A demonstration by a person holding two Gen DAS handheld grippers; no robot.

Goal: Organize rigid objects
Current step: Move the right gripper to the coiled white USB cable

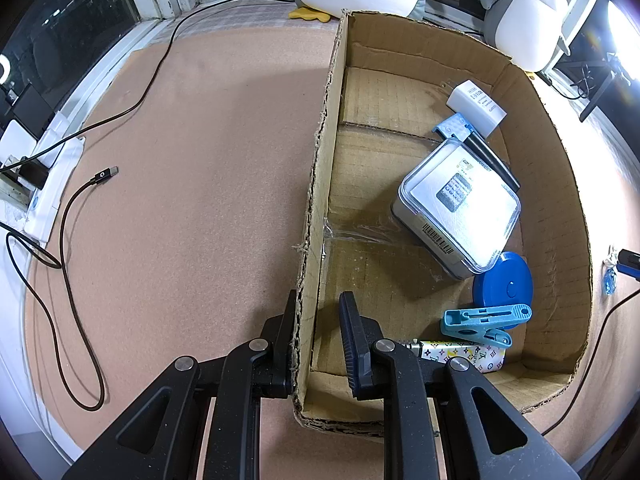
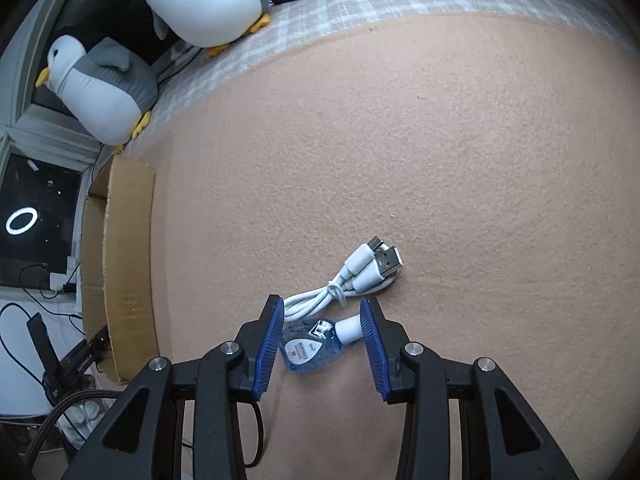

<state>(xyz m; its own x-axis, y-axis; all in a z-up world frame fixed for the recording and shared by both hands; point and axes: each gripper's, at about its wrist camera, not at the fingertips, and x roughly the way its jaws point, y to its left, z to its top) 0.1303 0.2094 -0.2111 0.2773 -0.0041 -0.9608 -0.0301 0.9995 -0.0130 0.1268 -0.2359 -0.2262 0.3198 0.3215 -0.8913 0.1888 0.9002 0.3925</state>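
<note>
A peach felt surface [image 2: 400, 140] runs to a window ledge with plush penguins [image 2: 200, 4].

The small blue bottle [image 2: 308, 350] – clear, white-capped – lies between the right gripper's [image 2: 322, 316] parted, untouching jaws, beside a white cable [image 2: 348, 284].

The cardboard box [image 1: 320, 184], left of the bottle, holds a clear-lidded container [image 1: 460, 204], blue disc [image 1: 504, 280] and clip [image 1: 484, 322]; the left gripper [image 1: 316, 312] is clamped on its wall.
</note>
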